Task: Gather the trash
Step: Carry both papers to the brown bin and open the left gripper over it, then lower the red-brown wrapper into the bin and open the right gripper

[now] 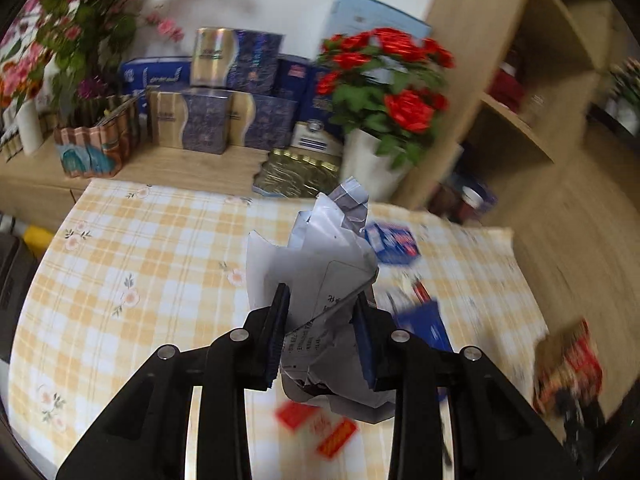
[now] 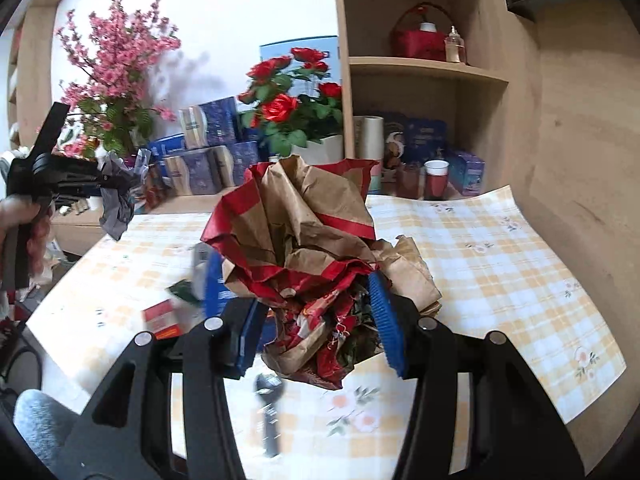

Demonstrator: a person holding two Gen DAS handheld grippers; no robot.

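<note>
Two grippers, each clamped on a wad of trash above the checked tablecloth [image 2: 500, 256].

Left gripper [image 1: 322, 340]: jaws narrowed, pads pressing both sides of a crumpled white printed paper [image 1: 320, 264], held clear of the table; in the right wrist view it shows at far left, paper hanging from the tips, a hand [image 2: 16, 216] on the handle. Right gripper [image 2: 316, 320]: jaws about half open, blue pads [image 2: 386, 320] biting a crumpled brown-and-red paper bag [image 2: 296, 240], also lifted. Left on the cloth: small red packets [image 1: 316, 426], blue wrappers [image 1: 394, 242], a red-and-white box [image 2: 162, 318], a dark tool-like item [image 2: 270, 412], blurred. Behind: red roses in a white pot [image 1: 380, 120], stacked blue gift boxes [image 1: 224, 104], wooden shelf unit [image 2: 428, 68].
</note>
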